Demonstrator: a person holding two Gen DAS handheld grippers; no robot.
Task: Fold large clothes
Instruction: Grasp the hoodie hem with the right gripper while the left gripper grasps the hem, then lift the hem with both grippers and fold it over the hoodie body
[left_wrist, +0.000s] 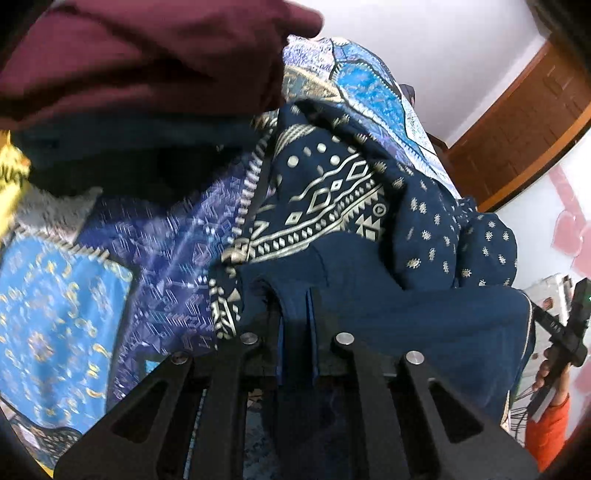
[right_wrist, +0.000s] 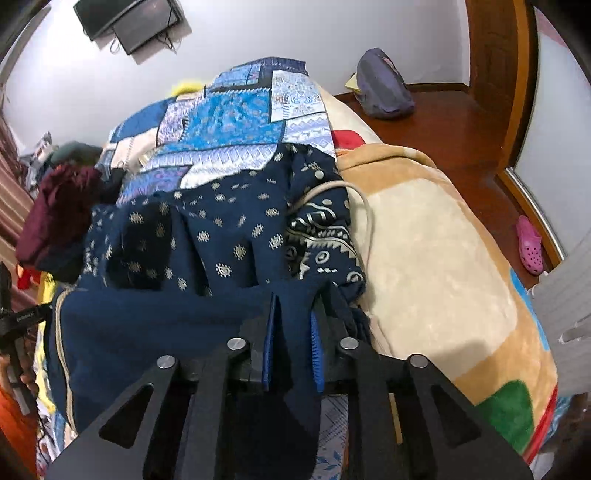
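A navy garment with silver-white printed patterns (left_wrist: 369, 192) lies bunched on a blue patchwork bedspread (left_wrist: 55, 295). My left gripper (left_wrist: 295, 295) is shut on a plain navy edge of it, and the cloth stretches right toward the other hand-held gripper (left_wrist: 569, 325). In the right wrist view the same garment (right_wrist: 221, 229) is spread in folds ahead. My right gripper (right_wrist: 295, 306) has its blue pads (right_wrist: 271, 332) closed on a thick fold of navy cloth. The fingertips of both grippers are buried in fabric.
A maroon cloth (left_wrist: 147, 55) lies heaped at the bed's far left, also in the right wrist view (right_wrist: 55, 206). A beige blanket (right_wrist: 424, 240) covers the bed's right side. On the wooden floor are a grey bag (right_wrist: 384, 85) and a pink shoe (right_wrist: 530, 245).
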